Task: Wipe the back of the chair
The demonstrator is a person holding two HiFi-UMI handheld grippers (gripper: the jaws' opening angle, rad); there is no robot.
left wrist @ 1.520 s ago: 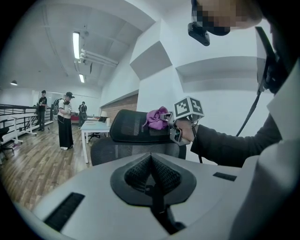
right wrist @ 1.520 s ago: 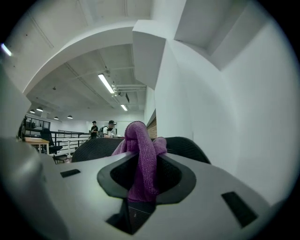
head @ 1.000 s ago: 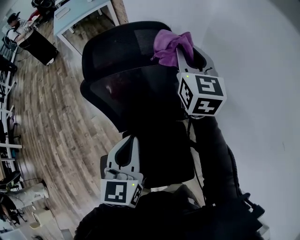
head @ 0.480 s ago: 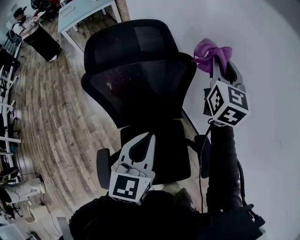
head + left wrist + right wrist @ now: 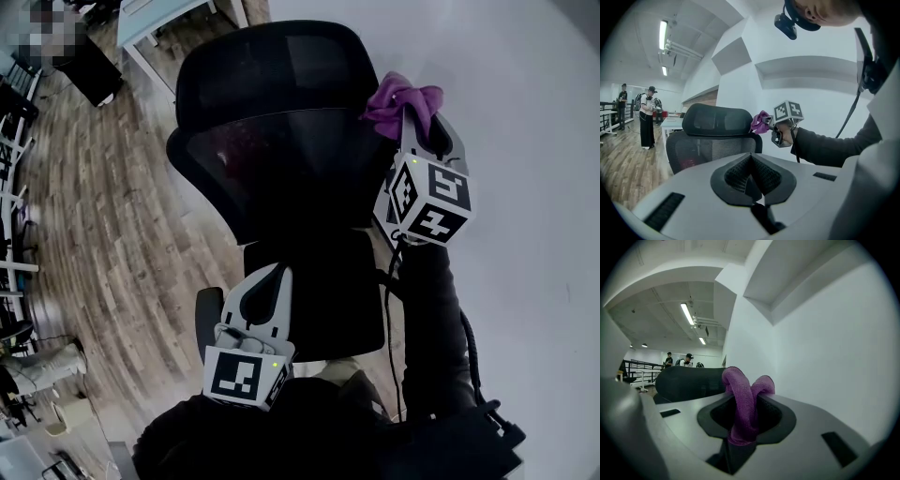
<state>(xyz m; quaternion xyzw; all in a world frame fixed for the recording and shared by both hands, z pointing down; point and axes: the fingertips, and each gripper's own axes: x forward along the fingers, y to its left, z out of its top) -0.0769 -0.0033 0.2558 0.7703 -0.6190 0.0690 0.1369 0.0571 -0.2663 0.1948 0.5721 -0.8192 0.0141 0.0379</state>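
Note:
A black mesh office chair (image 5: 281, 159) with a headrest (image 5: 272, 70) stands below me, its back toward me. My right gripper (image 5: 407, 120) is shut on a bunched purple cloth (image 5: 401, 98), which sits at the upper right edge of the chair back, beside the headrest. Seen from the right gripper view, the cloth (image 5: 742, 397) fills the shut jaws, with the chair (image 5: 689, 380) just behind to the left. My left gripper (image 5: 268, 278) hangs low over the seat, shut and holding nothing. The left gripper view shows the chair back (image 5: 712, 147) and the cloth (image 5: 761, 122).
A white wall (image 5: 525, 141) runs close along the chair's right side. Wooden floor (image 5: 94, 234) spreads to the left, with a desk (image 5: 169, 19) beyond the chair. Two people (image 5: 647, 123) stand far off on the left.
The right gripper carried the cloth from the headrest's top out to the right, then back left against the chair back's upper right edge. The left gripper barely shifted.

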